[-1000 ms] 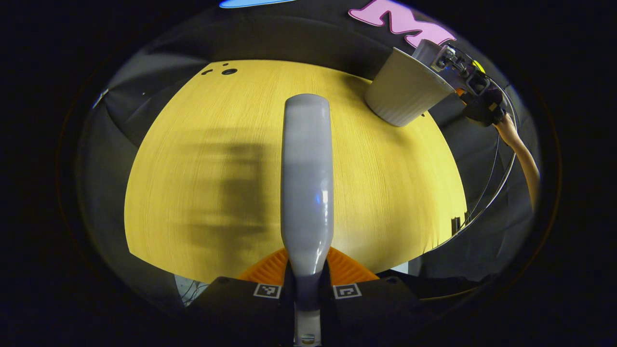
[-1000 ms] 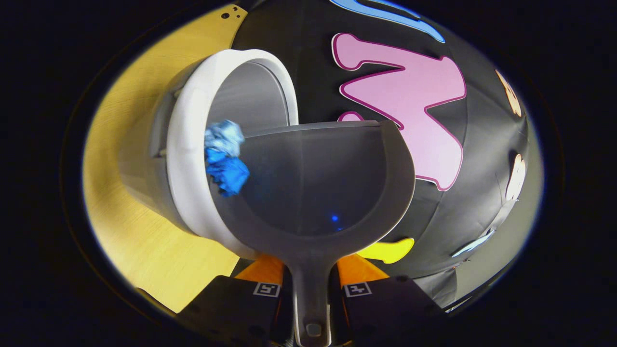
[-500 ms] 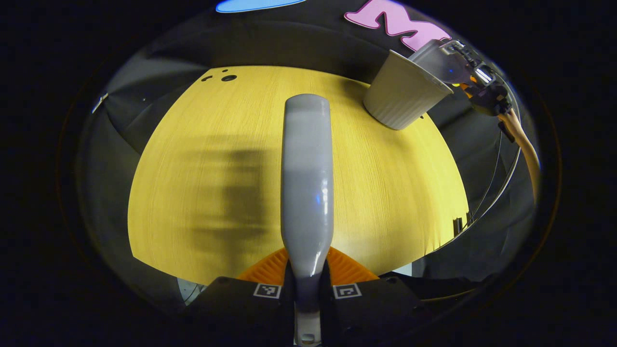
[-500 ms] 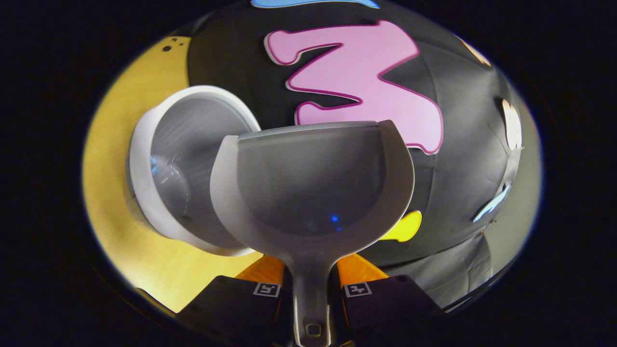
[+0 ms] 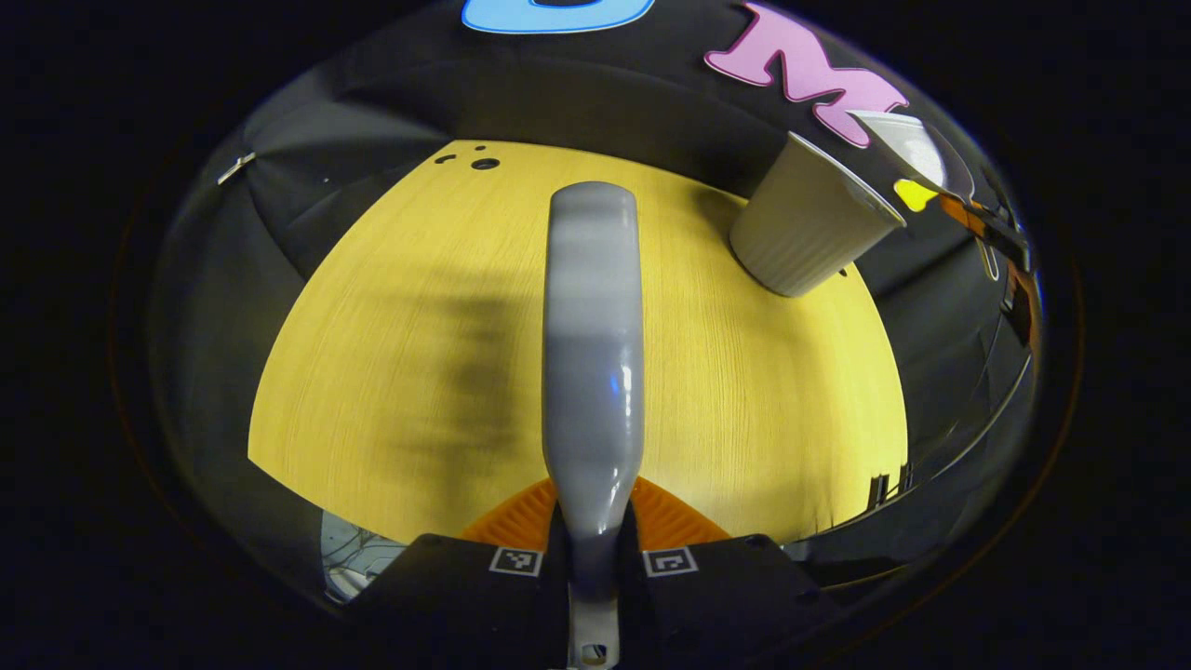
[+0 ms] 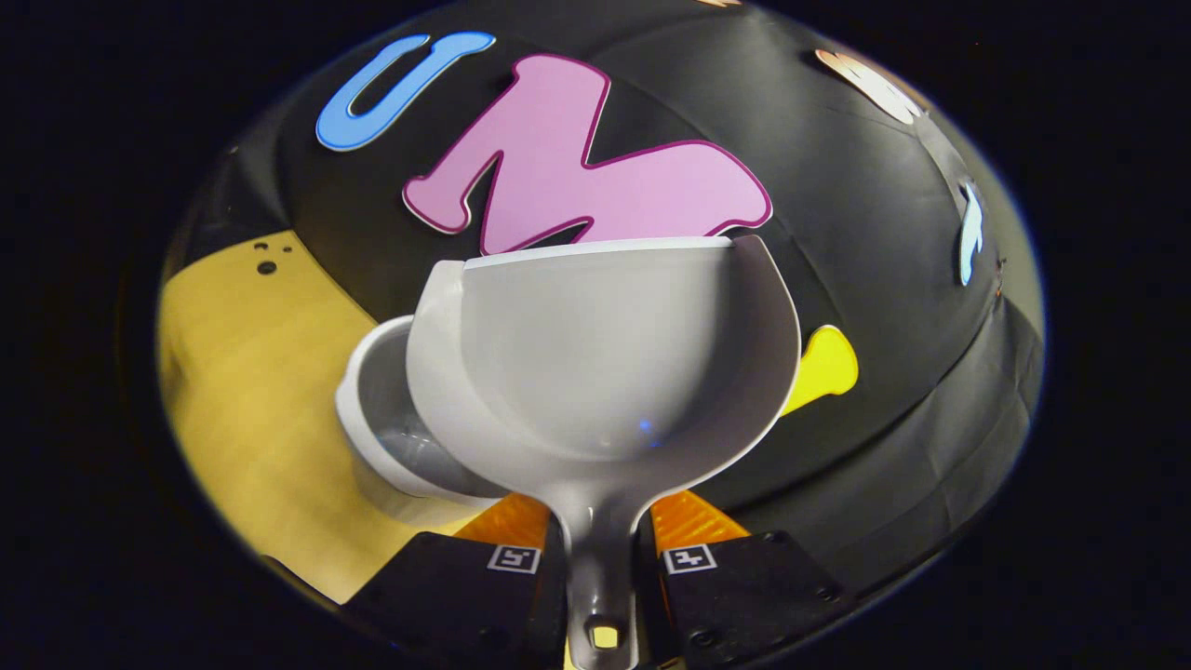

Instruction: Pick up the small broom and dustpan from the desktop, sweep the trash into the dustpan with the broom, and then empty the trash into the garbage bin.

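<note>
Blue trash has dropped from the dustpan [image 6: 605, 372] into the bin [image 6: 391, 447] | right gripper [image 6: 603, 568] is squeezing its handle, left gripper [image 5: 594, 558] squeezing the broom [image 5: 592, 344] | bin near tabletop's [image 5: 391, 372] far right corner | we are lifting away slowly.

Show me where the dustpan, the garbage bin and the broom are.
dustpan [image 6: 605, 363]: right gripper view, inside of its scoop.
garbage bin [image 5: 805, 233]: left gripper view, its ribbed outer wall.
broom [image 5: 593, 354]: left gripper view, middle of its grey handle.

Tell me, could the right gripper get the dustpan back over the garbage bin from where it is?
Probably yes: the right gripper holds the dustpan just beside the garbage bin, whose open mouth looks unobstructed.
</note>
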`<state>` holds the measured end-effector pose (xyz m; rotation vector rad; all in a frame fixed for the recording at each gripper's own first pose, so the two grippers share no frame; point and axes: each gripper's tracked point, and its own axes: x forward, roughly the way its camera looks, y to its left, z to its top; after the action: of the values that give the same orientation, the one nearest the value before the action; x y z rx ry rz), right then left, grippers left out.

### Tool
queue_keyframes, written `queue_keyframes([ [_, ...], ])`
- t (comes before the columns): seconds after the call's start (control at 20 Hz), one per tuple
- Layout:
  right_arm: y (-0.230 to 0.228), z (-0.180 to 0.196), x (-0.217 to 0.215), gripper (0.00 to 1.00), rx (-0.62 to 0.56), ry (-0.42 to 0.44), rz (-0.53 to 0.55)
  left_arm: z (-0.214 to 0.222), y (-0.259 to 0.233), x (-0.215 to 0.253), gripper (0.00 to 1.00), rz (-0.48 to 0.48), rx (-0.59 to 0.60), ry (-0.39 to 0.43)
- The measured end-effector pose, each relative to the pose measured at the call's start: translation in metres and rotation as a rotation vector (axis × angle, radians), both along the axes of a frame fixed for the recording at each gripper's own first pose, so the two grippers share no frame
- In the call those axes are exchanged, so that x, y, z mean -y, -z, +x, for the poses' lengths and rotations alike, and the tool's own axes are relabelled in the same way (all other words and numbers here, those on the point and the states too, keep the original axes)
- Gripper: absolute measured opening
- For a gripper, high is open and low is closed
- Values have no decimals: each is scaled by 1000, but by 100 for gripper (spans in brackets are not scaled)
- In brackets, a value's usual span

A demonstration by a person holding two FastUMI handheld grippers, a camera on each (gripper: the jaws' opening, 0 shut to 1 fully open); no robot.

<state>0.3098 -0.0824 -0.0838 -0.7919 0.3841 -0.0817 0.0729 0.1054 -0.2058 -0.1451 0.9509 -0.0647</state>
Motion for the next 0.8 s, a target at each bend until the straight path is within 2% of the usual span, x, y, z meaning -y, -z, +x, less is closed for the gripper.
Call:
queue_keyframes([
  [0.15, 17, -10, -25, 33, -64, -104, 153, 2, -2, 0, 25, 33, 30, -56],
  [0.2, 25, -26, -40, 33, -87, -150, 171, 2, 0, 0, 25, 37, 31, -75],
  [0.35, 41, -70, -73, 33, -122, -221, 221, 5, -1, -6, 25, 58, 62, -101],
  [0.4, 47, -82, -85, 38, -151, -235, 249, 6, 0, -13, 24, 77, 71, -101],
  [0.5, 68, -112, -111, 28, -209, -255, 283, 12, 5, -21, 27, 94, 69, -80],
  [0.55, 86, -126, -123, 33, -240, -257, 275, 16, 9, -23, 25, 100, 65, -61],
  [0.8, 167, -183, -155, 33, -430, -146, 335, 32, 33, -48, 25, 167, 33, 74],
])
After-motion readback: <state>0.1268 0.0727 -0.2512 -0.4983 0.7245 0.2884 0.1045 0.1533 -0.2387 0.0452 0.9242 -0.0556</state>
